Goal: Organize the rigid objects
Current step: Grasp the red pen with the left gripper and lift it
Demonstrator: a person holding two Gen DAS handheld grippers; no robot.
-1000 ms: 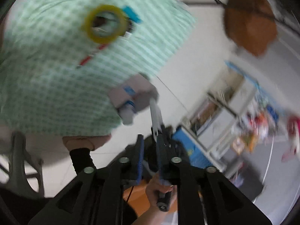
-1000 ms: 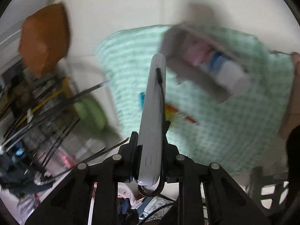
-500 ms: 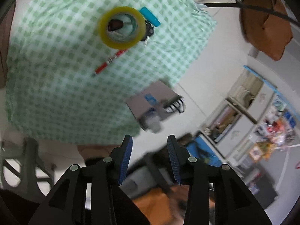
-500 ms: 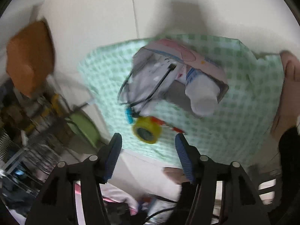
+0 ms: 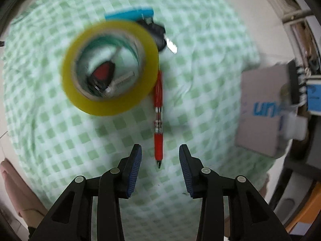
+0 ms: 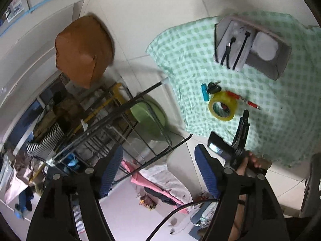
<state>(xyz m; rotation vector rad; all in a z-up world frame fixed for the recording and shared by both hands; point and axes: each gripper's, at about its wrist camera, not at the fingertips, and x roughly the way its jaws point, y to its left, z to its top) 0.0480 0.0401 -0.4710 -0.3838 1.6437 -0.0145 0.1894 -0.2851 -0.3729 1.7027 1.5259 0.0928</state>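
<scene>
A red pen [image 5: 158, 112] lies on the green checked cloth [image 5: 60, 132], its tip between the fingers of my open, empty left gripper [image 5: 160, 167]. A yellow tape roll [image 5: 110, 66] lies beside the pen, ringing a red-and-black key fob. A blue lighter [image 5: 130, 14] and black keys [image 5: 158, 34] lie beyond it. A grey box [image 5: 262, 108] stands at the right. In the right wrist view my right gripper [image 6: 158, 170] is open and empty, high above the floor, left of the table; the box [image 6: 252, 46], roll [image 6: 222, 105] and pen [image 6: 243, 100] show there.
A black metal rack [image 6: 112, 120] with a green basin [image 6: 148, 116] stands left of the table. An orange-brown bag [image 6: 84, 50] lies on the tiled floor. Shelves with clutter line the left. The left gripper's body [image 6: 240, 134] hangs over the table's near edge.
The right gripper let go of the white phone into the grey box, opened and drew back. The left gripper came down close over the pen.
</scene>
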